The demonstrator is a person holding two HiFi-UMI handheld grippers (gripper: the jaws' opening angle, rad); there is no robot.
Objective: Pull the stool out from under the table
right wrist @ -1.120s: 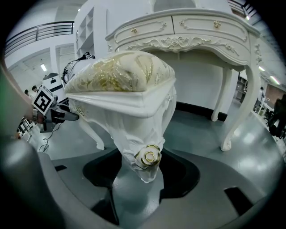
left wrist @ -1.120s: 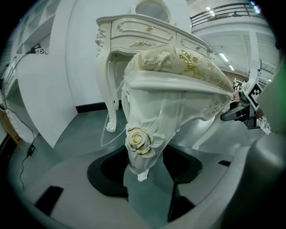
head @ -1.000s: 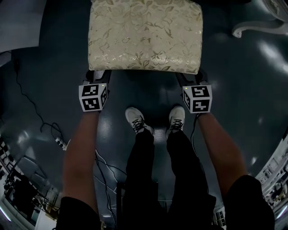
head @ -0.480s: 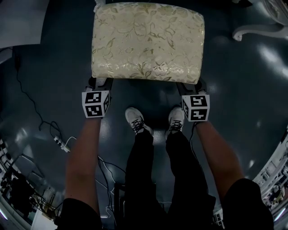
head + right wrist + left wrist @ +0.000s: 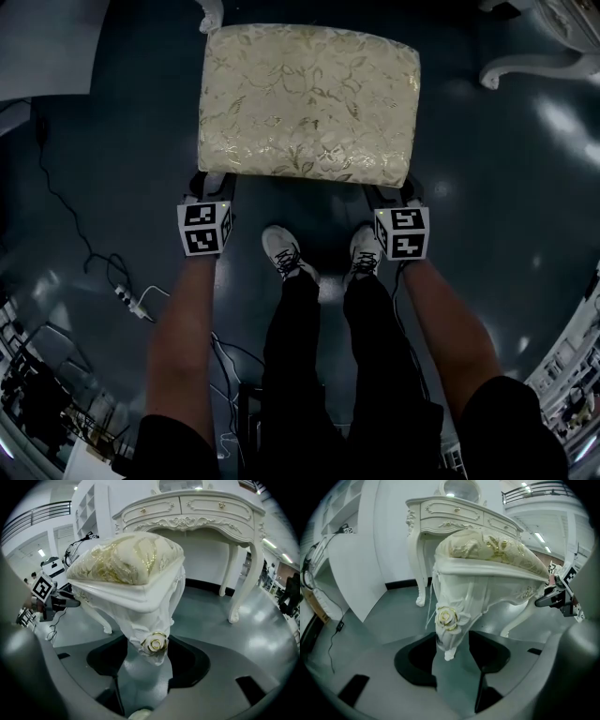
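Observation:
The stool with its cream and gold cushion [image 5: 309, 98] stands on the dark floor in front of me. My left gripper [image 5: 208, 183] is at the stool's front left leg [image 5: 449, 620]. Its jaws are closing around the leg, the left pad against it and a thin gap at the right pad [image 5: 480, 648]. My right gripper [image 5: 398, 192] is shut on the front right leg [image 5: 151, 639], just below its gold rosette. The white dressing table [image 5: 459, 513] stands behind the stool, apart from it.
The table's curved white legs [image 5: 534, 61] reach the floor at the top right, and one [image 5: 211, 14] at the top left. My white shoes [image 5: 281, 251] stand close to the stool. A cable and power strip [image 5: 127, 298] lie on the floor to my left.
The stool has slid toward me, away from the table, with both grippers moving back along with it. More of the cushion's far edge now shows.

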